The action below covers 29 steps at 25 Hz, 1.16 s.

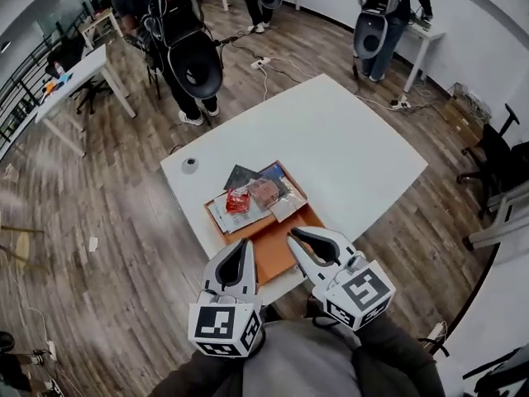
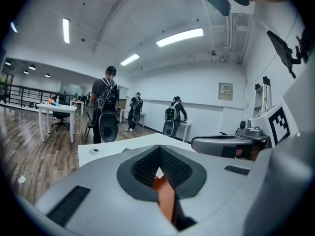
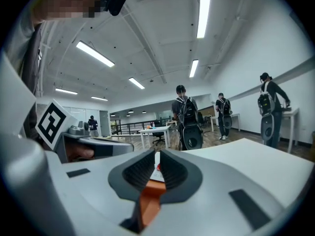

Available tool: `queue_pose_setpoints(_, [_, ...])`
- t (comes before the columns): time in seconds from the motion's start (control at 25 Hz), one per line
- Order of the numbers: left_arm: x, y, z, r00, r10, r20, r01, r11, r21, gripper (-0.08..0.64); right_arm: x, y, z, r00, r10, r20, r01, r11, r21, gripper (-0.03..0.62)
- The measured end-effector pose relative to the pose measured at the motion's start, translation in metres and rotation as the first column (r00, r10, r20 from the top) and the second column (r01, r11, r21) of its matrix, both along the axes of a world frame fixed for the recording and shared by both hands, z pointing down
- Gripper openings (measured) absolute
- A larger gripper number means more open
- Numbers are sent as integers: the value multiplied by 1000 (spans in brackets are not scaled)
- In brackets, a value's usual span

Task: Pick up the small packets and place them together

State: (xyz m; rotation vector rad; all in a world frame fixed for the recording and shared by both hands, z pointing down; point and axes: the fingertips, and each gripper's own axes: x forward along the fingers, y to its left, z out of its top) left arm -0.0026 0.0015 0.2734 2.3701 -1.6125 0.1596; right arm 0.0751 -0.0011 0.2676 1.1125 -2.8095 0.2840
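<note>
Orange tray on white tabletop, packets heaped at its upper end; left gripper lower centre, jaws clenched, empty; right gripper jaws nearly together, thin gap, empty.

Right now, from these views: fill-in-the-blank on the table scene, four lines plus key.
1. The packets lie piled on a flat tray coloured ____.
2. The crumpled packet in the pile is ____.
3. The left tongs and the right tongs each hold ____.
4. In the head view, the grey disc sits on the white table to the tray's ____.
Missing words: orange; red; nothing; left.
</note>
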Motion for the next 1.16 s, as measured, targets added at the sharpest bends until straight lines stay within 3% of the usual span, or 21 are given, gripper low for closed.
queue_pose_setpoints(0.12, [5,6,-5,999,-32,5,32,999,13,-3,6,1,-3,1000,-13,-5,13,1000,0,6])
queue_pose_setpoints(0.64, [12,-5,-28,996,-65,66,62,997,43,-3,-1,-3,-31,999,-36,-21,38,997,72,6])
queue_pose_setpoints(1.16, [9,-4,-21,996,-66,63,65,998,20,-3,-9,-4,-24,999,-49,-20,50,997,60,6])
